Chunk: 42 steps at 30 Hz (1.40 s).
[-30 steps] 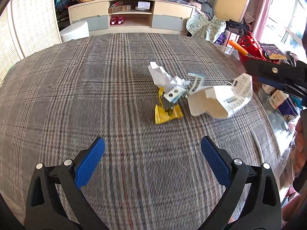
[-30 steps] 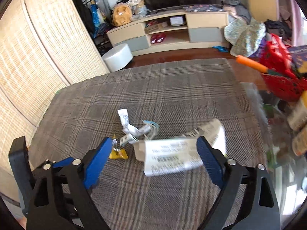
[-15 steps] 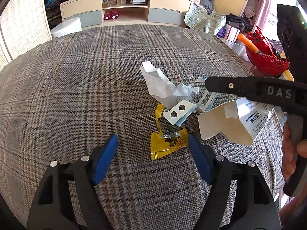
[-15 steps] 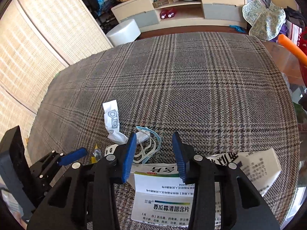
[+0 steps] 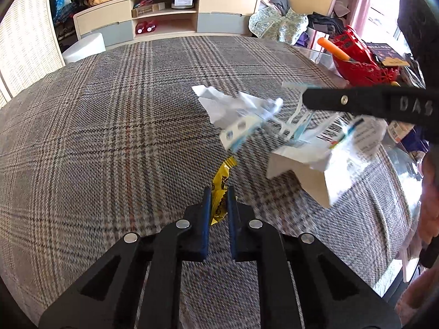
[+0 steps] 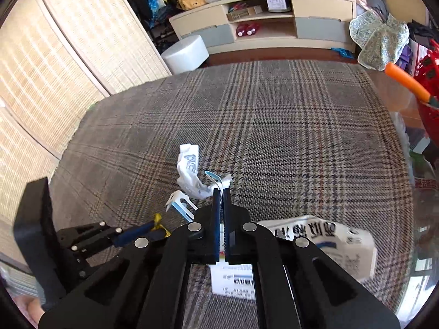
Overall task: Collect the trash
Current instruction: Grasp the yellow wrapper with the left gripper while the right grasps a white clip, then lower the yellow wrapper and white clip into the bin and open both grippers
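My left gripper (image 5: 219,201), wide open a second ago, is closing on the yellow wrapper (image 5: 219,192) and now pinches it against the plaid cloth (image 5: 123,137). My right gripper (image 6: 219,200) has snapped shut on the white medicine box (image 6: 323,244), whose thin edge shows between its jaws. Both pieces look ready to lift, while the crumpled paper (image 6: 189,172) and blister scraps (image 6: 178,201) lie loose just beyond.

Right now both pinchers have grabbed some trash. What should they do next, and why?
Probably lift both straight up. The left gripper is closing on the yellow wrapper, and the right gripper is shut on the white box, so both pieces seem ready to leave the plaid cloth.
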{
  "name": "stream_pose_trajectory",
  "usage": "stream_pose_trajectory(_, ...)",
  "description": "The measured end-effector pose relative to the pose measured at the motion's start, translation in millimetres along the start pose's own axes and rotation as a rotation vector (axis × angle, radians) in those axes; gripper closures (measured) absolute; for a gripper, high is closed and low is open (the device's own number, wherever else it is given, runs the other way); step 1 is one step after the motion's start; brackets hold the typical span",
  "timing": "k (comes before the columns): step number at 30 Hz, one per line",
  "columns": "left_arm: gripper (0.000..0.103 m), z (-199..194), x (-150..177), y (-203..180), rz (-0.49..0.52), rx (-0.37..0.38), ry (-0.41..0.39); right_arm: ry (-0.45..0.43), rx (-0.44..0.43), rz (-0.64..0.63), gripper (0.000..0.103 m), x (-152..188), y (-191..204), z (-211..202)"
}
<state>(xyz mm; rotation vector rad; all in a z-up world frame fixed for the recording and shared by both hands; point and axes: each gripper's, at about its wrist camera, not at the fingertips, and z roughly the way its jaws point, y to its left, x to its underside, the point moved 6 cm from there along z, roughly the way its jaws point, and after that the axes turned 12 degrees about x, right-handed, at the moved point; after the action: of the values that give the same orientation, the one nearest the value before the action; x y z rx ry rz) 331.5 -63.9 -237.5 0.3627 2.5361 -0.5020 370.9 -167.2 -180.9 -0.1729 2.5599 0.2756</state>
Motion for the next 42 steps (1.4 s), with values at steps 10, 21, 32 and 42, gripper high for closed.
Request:
stream_pose_trajectory(10,0.094,-79.4,37.9,-59.0,0.028,0.026,-0.048,-0.083,0.012,0.0,0.099,40.1,-4.8,-100.3)
stream_pose_trajectory(21,0.094,-129.4,131.2,-124.1,0.028,0.115,-0.062,-0.088,0.052,0.028,0.099,173.6,-21.5,-168.3)
stream_pose_trajectory(32,0.094,-91.0,226.9,-143.4,-0.015,0.151,0.025,0.001,0.112,0.101,0.099,279.7,-39.8,-141.6)
stream_pose_trajectory(42,0.094,-20.5,275.5,-129.3,-0.053,0.142,0.104,0.128,0.188,0.174,0.099,343.6,-53.2,-63.4)
